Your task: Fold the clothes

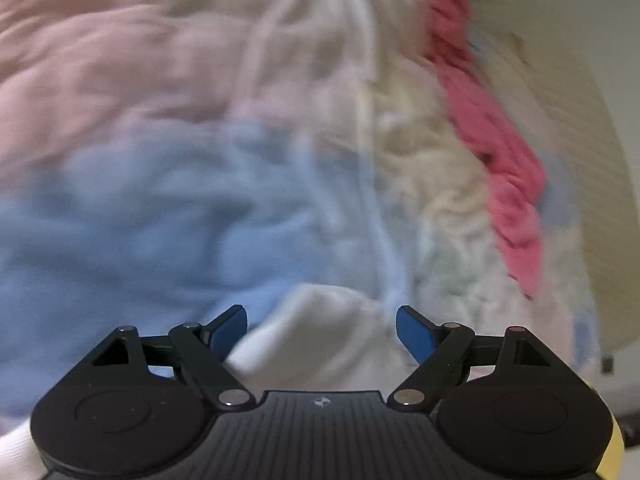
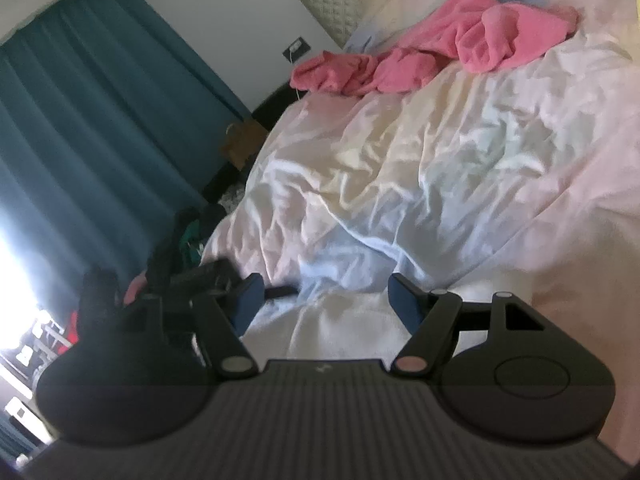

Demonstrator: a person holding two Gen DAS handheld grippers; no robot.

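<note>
The left black plastic two-finger gripper has blue finger pads, silver pivot rivets, a ribbed base and a yellow edge. The right black plastic two-finger gripper matches, with dark blue pads.

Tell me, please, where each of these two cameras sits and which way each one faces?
Left wrist: sits on the left gripper, close over the blurred pastel bedding; its open blue-padded fingers show.
Right wrist: sits on the right gripper, looking along the bed toward a teal curtain; its open fingers show.
Shared: the bedding and the pink garment, lying crumpled near the bed's far edge.
</note>
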